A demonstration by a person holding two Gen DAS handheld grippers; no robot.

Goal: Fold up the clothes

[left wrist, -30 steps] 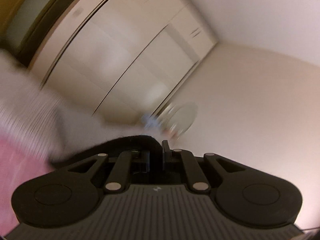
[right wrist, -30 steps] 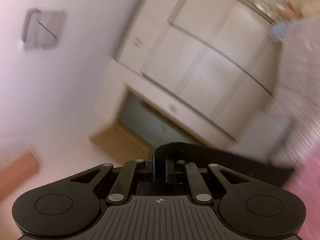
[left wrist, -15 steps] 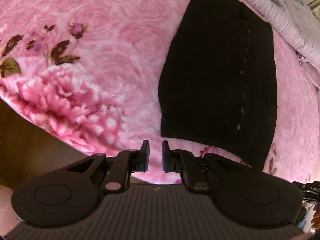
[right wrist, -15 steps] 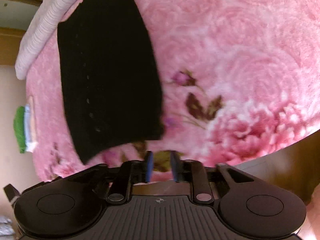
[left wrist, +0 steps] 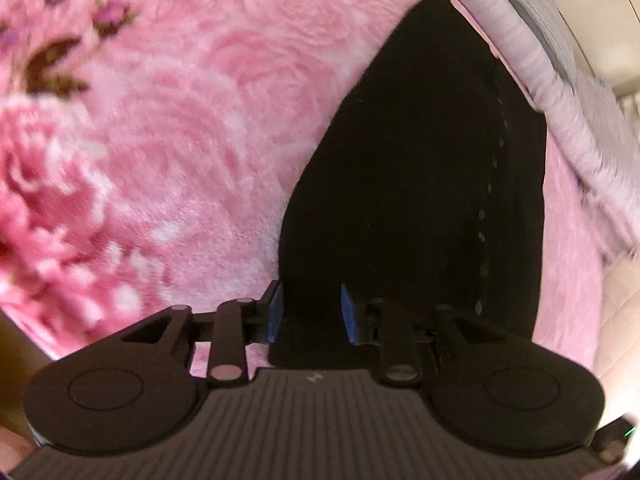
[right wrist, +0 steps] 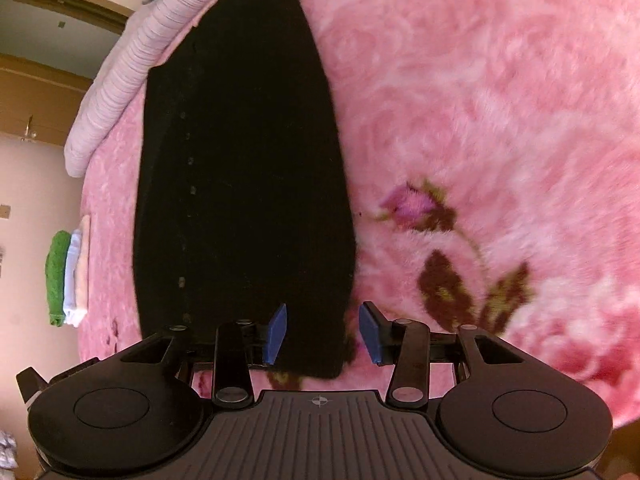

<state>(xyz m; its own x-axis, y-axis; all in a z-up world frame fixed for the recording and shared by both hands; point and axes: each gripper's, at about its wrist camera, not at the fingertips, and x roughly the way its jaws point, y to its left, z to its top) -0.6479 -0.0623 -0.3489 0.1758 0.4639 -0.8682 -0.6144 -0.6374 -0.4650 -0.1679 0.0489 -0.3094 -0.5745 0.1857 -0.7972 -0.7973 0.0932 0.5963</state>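
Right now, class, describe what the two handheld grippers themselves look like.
The left gripper and right gripper look alike: matte black bodies with a ribbed grey top plate bearing a small pale mark, two round black discs at the sides, black linkage bars with silver pins, and blue pads inside the fingers. No cables or sleeves show.

A black knitted garment [left wrist: 404, 184] lies flat on the pink floral blanket [left wrist: 192, 120], folded into a long narrow panel. A row of small buttons [right wrist: 188, 160] runs down one long side, and its near end reaches close to the bed's near edge.
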